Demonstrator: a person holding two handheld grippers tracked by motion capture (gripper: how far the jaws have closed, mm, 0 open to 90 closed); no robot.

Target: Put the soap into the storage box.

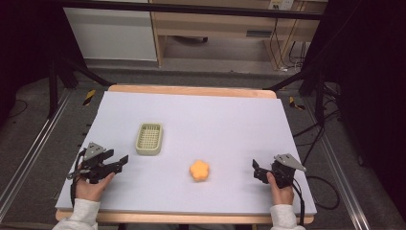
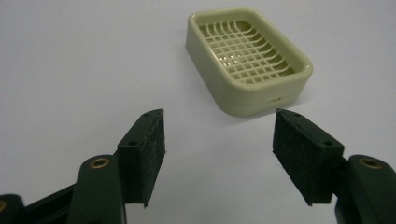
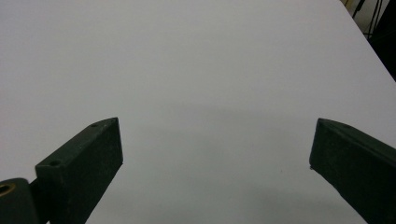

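While held low over the near left corner of the table (image 1: 215, 120), just inside its near edge, touching nothing: left gripper (image 1: 118, 157), gripped by the left hand (image 1: 91, 187), white sleeve at the wrist, grey three-cornered plate on top. Jaws parted to a moderate gap, bare white surface between the pads, nothing in their hold. Toward the near right corner, likewise just inside the near edge: right gripper (image 1: 256, 171) in the right hand (image 1: 281, 191), jaws pointed leftward along the table, cable trailing off toward the right edge. Jaws spread wide in the right gripper view, plain tabletop between them, nothing held. Between the two grippers, a little farther in from the near edge and closer to the right one, yet well apart from both: orange flower-shaped piece (image 1: 199, 170), lying flat. Farther in again, left of the table's middle: pale green soap dish (image 1: 149, 139), rectangular with rounded corners and a grid floor, sitting upright, nothing in it. Seen ahead of the left gripper's jaws in its own view, slightly to the right of their line, near but not touching. Beyond the dish, bare white surface up to the far edge with its wooden strip.
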